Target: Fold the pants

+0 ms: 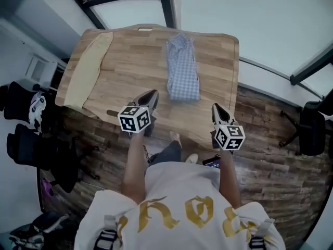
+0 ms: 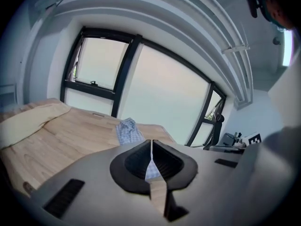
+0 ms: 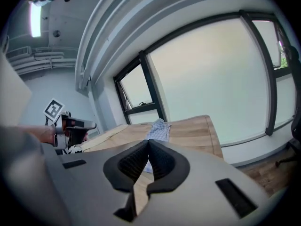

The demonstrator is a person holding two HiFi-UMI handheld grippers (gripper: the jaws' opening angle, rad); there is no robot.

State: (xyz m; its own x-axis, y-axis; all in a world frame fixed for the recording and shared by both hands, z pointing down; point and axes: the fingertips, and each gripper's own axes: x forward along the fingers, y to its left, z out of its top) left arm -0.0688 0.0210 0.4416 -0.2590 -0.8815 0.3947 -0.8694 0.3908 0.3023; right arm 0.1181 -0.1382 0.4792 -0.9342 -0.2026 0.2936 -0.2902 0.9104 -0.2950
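Shirt print: ornate gold letters point(image 1: 200, 211) on your white T-shirt point(image 1: 177, 184), behind both grippers; you cannot make out a word.
Left marker cube point(image 1: 135, 119), behind your left gripper point(image 1: 152, 94) tips: black-and-white square codes, no letters.
Right marker cube point(image 1: 230, 137), behind your right gripper point(image 1: 216, 107) tips: the same codes.

- Folded blue-and-white checked pants point(image 2: 128, 131): near end hidden behind the left gripper point(image 2: 151, 144) in the left gripper view, and behind the right gripper point(image 3: 148, 144) in the right gripper view.
- Pale wooden table point(image 1: 130, 61): near edge partly covered by both grippers, lower centre of the head view.
- Black office chair point(image 1: 312, 126): same view, cut off by the right edge.
- Small dark object on the floor point(image 1: 212, 161), lower centre-right: too small to identify.
- White shirt with gold print point(image 1: 182, 212): cut by the lower edge; print unreadable.
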